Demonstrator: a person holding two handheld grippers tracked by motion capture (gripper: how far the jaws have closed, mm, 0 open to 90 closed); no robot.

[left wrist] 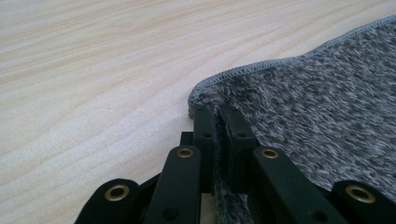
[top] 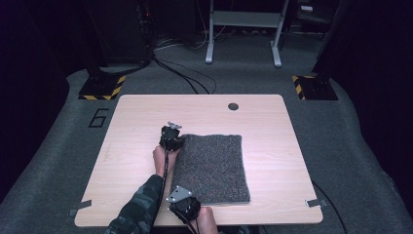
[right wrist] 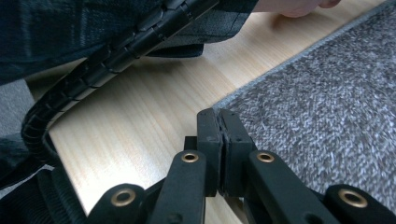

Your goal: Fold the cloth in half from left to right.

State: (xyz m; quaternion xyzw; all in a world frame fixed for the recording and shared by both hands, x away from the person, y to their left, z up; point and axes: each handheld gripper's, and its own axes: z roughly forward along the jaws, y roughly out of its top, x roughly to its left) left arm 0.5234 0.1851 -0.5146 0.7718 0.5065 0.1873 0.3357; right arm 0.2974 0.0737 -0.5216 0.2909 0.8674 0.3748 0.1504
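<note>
both grippers, left gripper point(left wrist: 218, 121) and right gripper point(right wrist: 218, 123), are pinching corners of the grey mat point(top: 210, 168). thin bite right at the fingertips, so a quick tug could slip it free.

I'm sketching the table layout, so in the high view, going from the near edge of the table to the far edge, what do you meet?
Right gripper pinching the near-left corner of the grey towel → left gripper at its far-left corner → bare wooden table → small dark round hole.
</note>
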